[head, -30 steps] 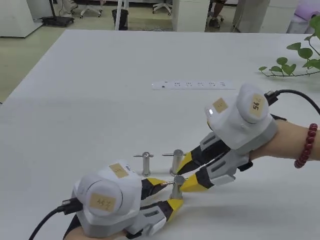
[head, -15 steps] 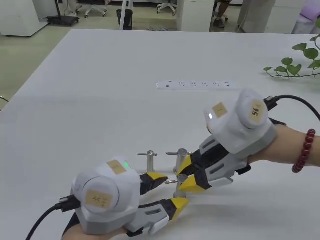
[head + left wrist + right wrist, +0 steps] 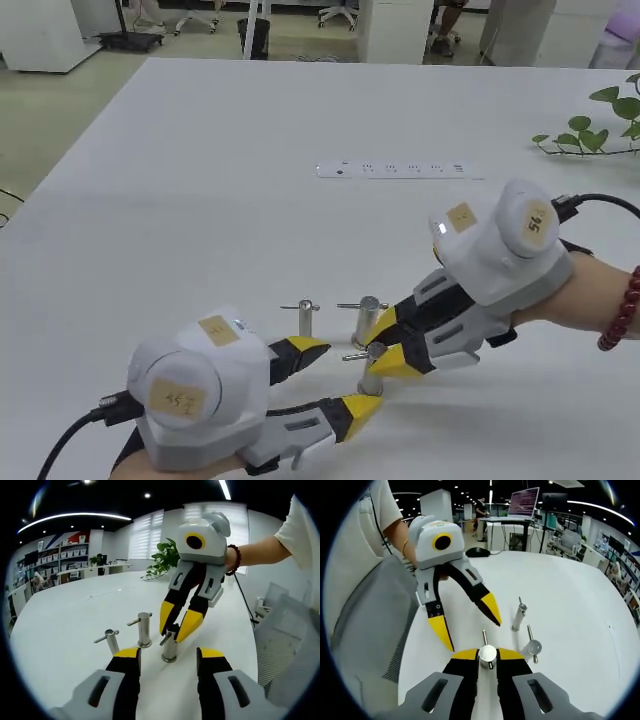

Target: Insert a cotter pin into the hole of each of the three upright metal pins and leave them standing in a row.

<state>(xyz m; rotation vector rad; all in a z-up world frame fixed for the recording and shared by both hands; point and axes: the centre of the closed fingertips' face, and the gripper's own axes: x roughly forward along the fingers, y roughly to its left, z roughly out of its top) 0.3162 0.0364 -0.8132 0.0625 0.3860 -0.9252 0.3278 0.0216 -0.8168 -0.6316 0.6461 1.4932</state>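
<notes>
R claw [image 3: 384, 346] pinched on top of near pin [image 3: 371, 378], which stands on tabletop [image 3: 250, 150] at 6 o'clock of mid pin [image 3: 368, 320]. Left pin [image 3: 306, 318] at its 9; both have cotters in. L claw [image 3: 343, 376] wide, empty. Cotter [image 3: 164, 639] pokes out at 9 o'clock. Best bet: keep pin plumb, seat cotter thru w/ L claw, then set pin at 3 o'clock in row.

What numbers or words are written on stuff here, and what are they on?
"56": handwritten on the tan paper sticker atop the white right hand-held gripper.
Second tan sticker, on the white left hand-held gripper: handwriting too blurred to read.
Pink-lit computer screen: lines too small to read.
</notes>
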